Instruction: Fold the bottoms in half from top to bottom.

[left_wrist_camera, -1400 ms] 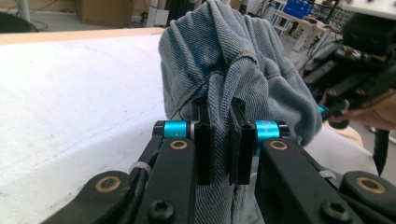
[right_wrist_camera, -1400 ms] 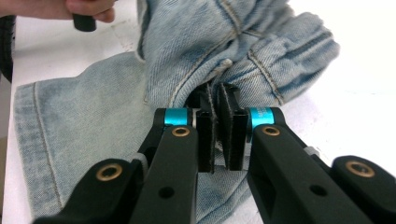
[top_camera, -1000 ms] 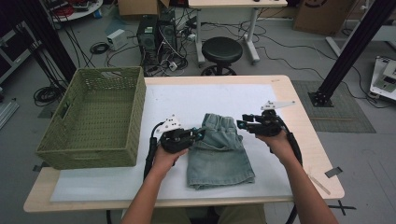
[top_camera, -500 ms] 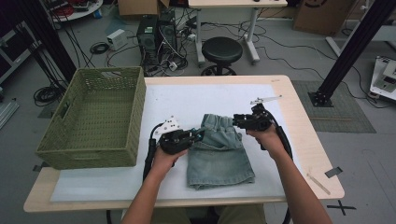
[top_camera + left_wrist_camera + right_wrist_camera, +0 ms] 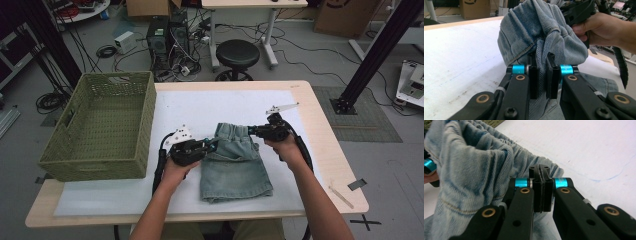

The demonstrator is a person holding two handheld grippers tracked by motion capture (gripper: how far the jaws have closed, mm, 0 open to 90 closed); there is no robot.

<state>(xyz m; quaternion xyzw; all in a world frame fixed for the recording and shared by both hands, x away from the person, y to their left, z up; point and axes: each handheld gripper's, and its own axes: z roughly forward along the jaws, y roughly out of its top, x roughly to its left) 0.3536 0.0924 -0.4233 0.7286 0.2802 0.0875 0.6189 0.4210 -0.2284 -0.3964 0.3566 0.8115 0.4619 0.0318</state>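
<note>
While the denim shorts point(image 5: 235, 162) lie on the white sheet point(image 5: 200, 110) near the middle of the table point(image 5: 325, 135), both grippers are clamped onto the waistband end, which is the far end of the garment. The left gripper point(image 5: 210, 144) has pinched the left corner of the waistband, and in the left gripper view its jaws sit close together with a fold of denim squeezed between them. The right gripper point(image 5: 251, 131) has just snapped closed on the right corner; in the right gripper view its jaws are pressed tight together with the elastic edge of the shorts point(image 5: 474, 170) caught between them. The waistband looks bunched and lifted a bit off the sheet between the two grippers, while the leg end lies flat toward the near edge. A green woven basket point(image 5: 105, 125) sits at the left side of the table, well apart from the shorts.
</note>
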